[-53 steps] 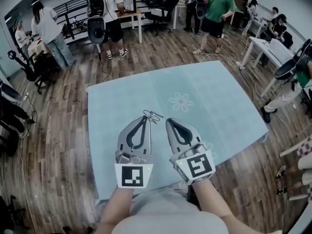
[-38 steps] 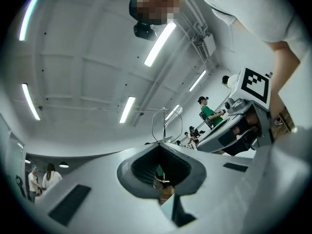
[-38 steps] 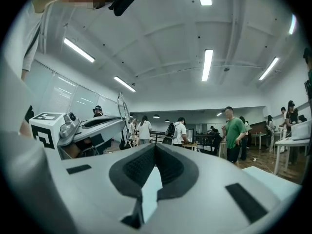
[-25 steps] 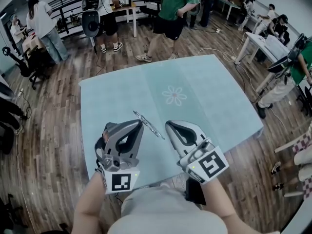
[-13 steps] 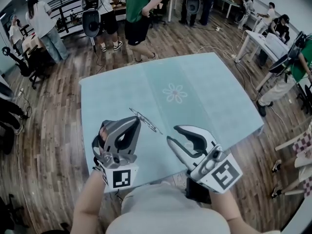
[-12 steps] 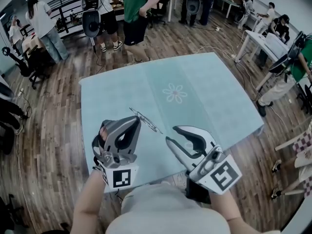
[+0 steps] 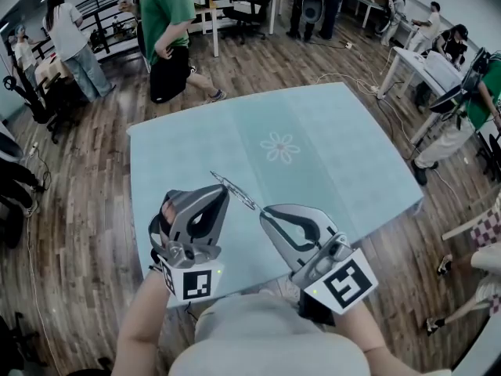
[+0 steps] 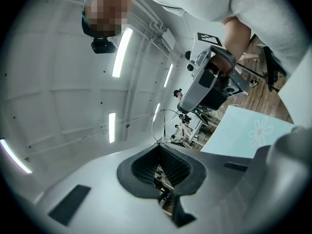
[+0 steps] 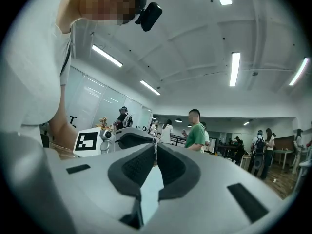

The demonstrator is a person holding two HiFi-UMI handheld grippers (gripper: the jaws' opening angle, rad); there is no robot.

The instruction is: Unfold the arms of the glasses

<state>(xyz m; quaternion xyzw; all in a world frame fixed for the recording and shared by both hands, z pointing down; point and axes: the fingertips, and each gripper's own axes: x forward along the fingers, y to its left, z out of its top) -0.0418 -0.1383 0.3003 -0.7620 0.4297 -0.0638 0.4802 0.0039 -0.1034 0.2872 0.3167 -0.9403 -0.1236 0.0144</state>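
Thin wire-framed glasses [image 7: 237,193] hang in the air above the light blue tablecloth [image 7: 329,155], between my two grippers. My left gripper [image 7: 222,188] is shut on the near-left part of the frame; in the left gripper view a wire lens loop [image 8: 163,123] rises from its closed tips [image 8: 159,145]. My right gripper [image 7: 261,210] meets the glasses' right end, and in the right gripper view its pads [image 9: 139,167] are closed with a thin wire [image 9: 155,141] standing out of the tips. The two gripper tips are only a few centimetres apart.
The cloth has a white flower print [image 7: 280,147] in its middle and covers a table whose near edge [image 7: 258,276] lies under my arms. Wooden floor surrounds it. A person in a green shirt [image 7: 168,22] walks past the far left corner; others stand farther back.
My right gripper has swung up and left to the end of the glasses and shut there. The left gripper keeps its hold. The person in green has walked to the left.
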